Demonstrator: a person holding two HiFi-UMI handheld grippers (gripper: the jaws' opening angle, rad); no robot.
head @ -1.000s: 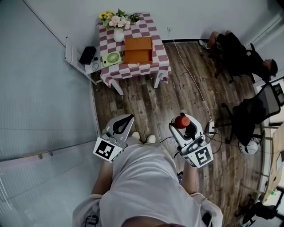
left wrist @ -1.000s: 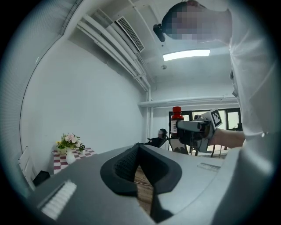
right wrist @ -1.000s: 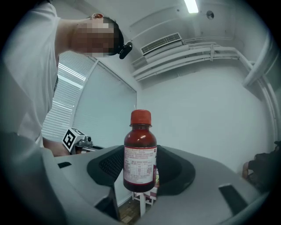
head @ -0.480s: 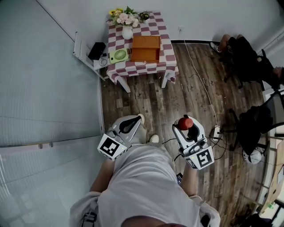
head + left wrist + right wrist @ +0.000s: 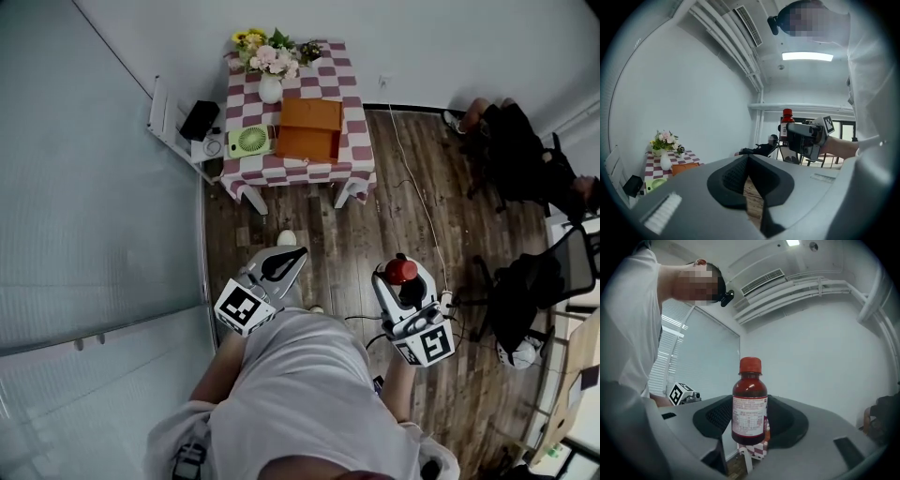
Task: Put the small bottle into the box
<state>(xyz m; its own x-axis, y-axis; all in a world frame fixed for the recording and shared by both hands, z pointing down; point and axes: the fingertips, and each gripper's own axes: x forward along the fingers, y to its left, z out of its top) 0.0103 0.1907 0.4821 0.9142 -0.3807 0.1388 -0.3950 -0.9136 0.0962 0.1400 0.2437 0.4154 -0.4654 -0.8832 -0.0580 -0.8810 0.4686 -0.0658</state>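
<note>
I stand on the wooden floor (image 5: 375,225), well apart from the checkered table (image 5: 354,161). Bare planks lie open between us. A pale wall (image 5: 103,197) runs close along my left side. To my right stand dark chairs (image 5: 530,272), and a white cable (image 5: 412,187) trails across the floor from the far wall toward my right gripper (image 5: 403,278).

The head view alone shows the box (image 5: 307,128). It sits orange on the tabletop just beside a green fan (image 5: 250,141), with a vase of flowers (image 5: 270,86) behind them.

My right gripper view shows what the head view hides: both pads press the sides of the small bottle (image 5: 749,401). The bottle stands upright with its label facing the camera and its red cap above the jaws. My left gripper view catches that same bottle from the side, rising out of the right gripper.

My left gripper (image 5: 292,259) is clenched on nothing, its pads meeting at the tips.

I hold both tools out in front of my body, elbows bent, jaws aimed toward the table.
</note>
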